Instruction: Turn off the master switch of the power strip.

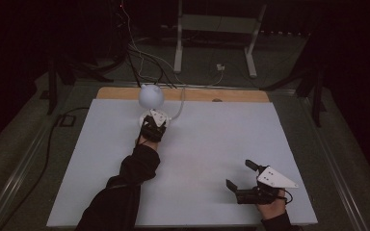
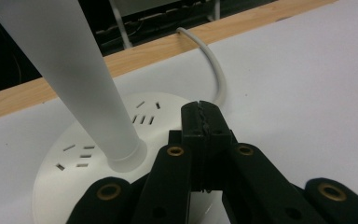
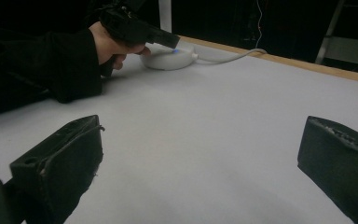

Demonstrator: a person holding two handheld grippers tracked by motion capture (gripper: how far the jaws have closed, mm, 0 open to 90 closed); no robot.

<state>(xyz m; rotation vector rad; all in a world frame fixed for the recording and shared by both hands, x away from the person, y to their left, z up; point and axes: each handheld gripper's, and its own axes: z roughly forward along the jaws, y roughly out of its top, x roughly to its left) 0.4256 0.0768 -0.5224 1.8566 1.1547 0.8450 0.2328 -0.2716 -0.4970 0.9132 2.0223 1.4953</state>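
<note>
A white desk lamp stands at the far middle-left of the table, its round head (image 1: 150,95) over a disc base (image 2: 70,163) with socket slots. A tapered stem (image 2: 70,65) rises from that base. My left gripper (image 2: 201,115) is shut, jaws pressed together with nothing between them, tips over the base just right of the stem; from above it (image 1: 153,119) covers the base. In the right gripper view the base (image 3: 170,60) shows a small blue light under those tips. My right gripper (image 3: 200,154) is open and empty, low over the sheet near the front right (image 1: 238,174).
A white sheet (image 1: 197,154) covers the table, with a wooden strip (image 1: 231,95) along the far edge. The lamp's white cord (image 2: 216,70) runs off over that strip. Behind the table stand a white frame (image 1: 217,24) and loose cables (image 1: 139,57) on the floor.
</note>
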